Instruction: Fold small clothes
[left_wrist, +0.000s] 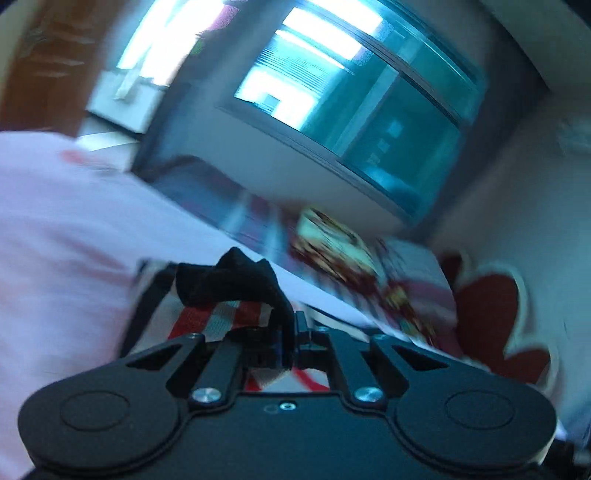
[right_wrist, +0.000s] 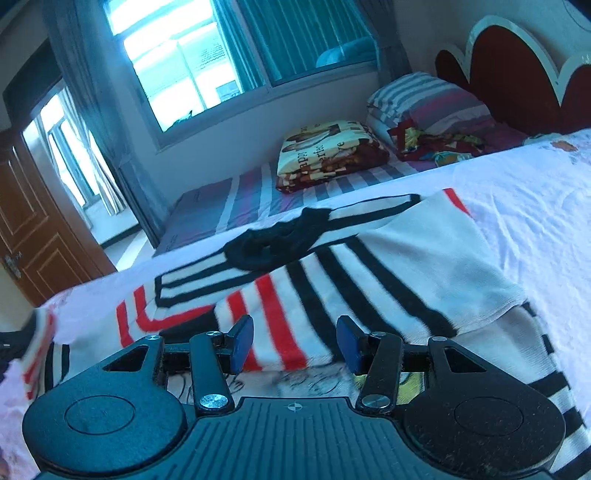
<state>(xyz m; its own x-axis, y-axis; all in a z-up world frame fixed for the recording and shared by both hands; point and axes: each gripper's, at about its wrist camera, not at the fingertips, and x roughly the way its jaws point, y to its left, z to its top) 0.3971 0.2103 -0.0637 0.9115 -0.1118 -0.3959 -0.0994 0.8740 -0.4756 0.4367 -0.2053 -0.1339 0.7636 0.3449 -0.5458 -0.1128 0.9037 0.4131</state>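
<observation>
My left claw (left_wrist: 291, 343) grips the striped garment (right_wrist: 332, 280), seemingly mid-fold in blur; my right claw (right_wrist: 293, 345) gapes empty, folding unfinished.

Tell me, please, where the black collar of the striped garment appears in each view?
Left wrist: the collar is at centre-low, bunched just above the shut left gripper.
Right wrist: the collar lies mid-frame on the garment, beyond the open right gripper.
Shared landmark: the red headboard.
</observation>
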